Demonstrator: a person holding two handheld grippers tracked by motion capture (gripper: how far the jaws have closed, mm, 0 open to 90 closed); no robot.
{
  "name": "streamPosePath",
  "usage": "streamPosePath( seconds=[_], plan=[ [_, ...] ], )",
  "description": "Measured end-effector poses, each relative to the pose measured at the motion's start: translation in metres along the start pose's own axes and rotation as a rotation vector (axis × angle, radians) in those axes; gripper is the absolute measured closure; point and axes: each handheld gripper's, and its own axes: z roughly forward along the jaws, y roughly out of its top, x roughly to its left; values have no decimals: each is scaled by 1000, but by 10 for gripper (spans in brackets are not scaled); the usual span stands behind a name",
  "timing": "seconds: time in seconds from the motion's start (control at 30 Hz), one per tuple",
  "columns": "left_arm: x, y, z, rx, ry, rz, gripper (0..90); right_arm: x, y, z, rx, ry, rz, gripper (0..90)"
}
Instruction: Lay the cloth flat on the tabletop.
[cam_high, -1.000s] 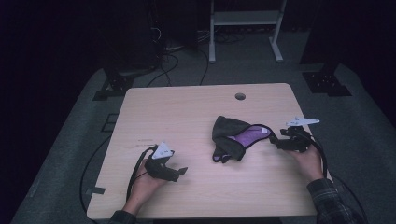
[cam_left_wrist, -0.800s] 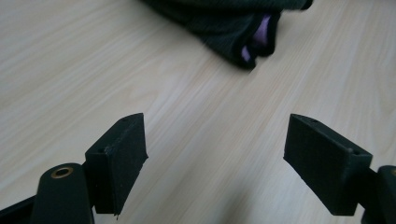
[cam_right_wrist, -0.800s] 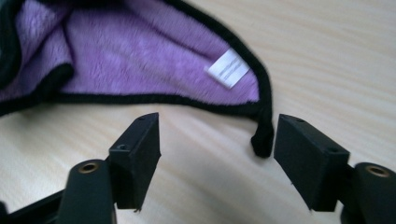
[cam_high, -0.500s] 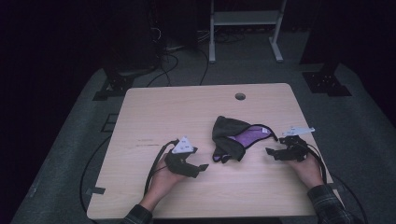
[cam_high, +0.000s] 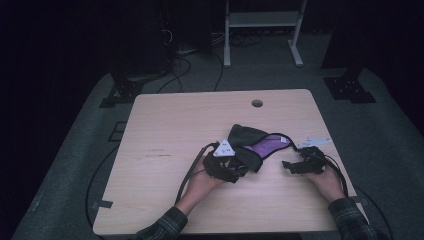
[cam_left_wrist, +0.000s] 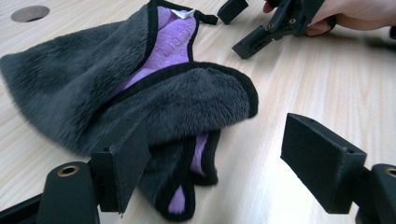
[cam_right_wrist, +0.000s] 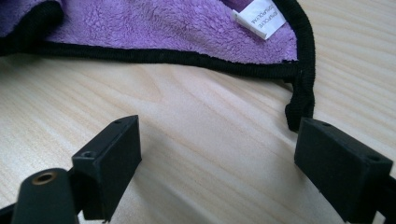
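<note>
High view dim, low contrast; surroundings near black, tabletop (cam_high: 200, 130) only lit area, soft and grainy. Both gripper views far brighter, even light, wood grain crisp. Soft shadows under fleece cloth (cam_left_wrist: 140, 93). Near black fingers (cam_right_wrist: 109, 163) slightly blurred; far edges soft. Mild sheen on tabletop, no harsh glare.
</note>
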Motion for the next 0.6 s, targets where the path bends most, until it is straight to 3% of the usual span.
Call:
streamPosePath(
  seconds=[0.17,0.23,0.33,0.47,0.6],
  plan=[
    [2,2,24,47,27,40,221,0,0,1,-10,0,4,133],
    [3,2,27,48,31,35,227,0,0,1,-11,0,2,133],
    [7,0,34,57,48,51,291,0,-1,1,-13,0,0,134],
    [10,0,35,53,76,65,436,0,-1,1,-14,1,-1,134],
    [10,0,34,73,88,74,655,0,-1,1,-16,0,0,134]
  ],
)
